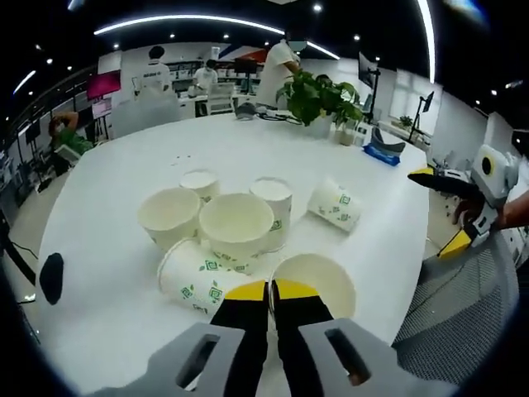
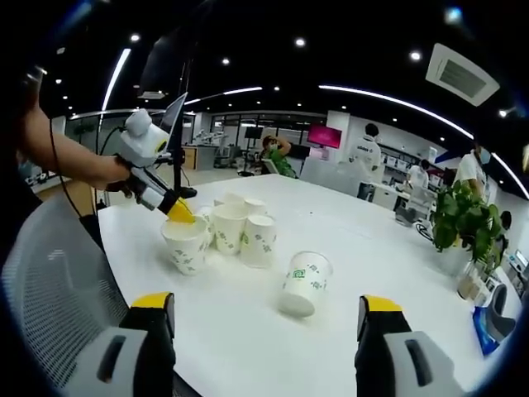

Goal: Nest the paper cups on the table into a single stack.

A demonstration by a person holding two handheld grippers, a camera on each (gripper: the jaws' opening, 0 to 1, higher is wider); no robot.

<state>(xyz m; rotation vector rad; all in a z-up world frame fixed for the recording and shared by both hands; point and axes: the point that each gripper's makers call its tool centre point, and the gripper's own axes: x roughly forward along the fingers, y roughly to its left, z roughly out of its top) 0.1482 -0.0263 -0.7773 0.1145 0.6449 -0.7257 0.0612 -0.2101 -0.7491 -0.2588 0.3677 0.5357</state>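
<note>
Several white paper cups with green print stand clustered on the round white table [image 1: 124, 157]: upright ones [image 1: 235, 223], [image 1: 169, 215], [image 1: 273, 198], and one on its side [image 1: 194, 281]. Another cup [image 1: 335, 203] lies apart to the right; in the right gripper view this same cup [image 2: 304, 281] lies beyond my jaws. My left gripper [image 1: 270, 291] is shut on the near rim of the closest upright cup [image 1: 322, 281], seen also as the left gripper [image 2: 178, 212] at the front cup [image 2: 186, 244]. My right gripper [image 2: 266, 310] is open and holds nothing; it shows as the right gripper [image 1: 442, 211] off the table's right edge.
A potted plant [image 1: 318, 95] and a blue object [image 1: 380, 153] sit at the table's far side. A grey mesh chair [image 1: 463, 314] stands by the near edge, seen also as the chair [image 2: 58, 273]. A small black object [image 1: 51, 277] lies at the left edge. People stand at the back.
</note>
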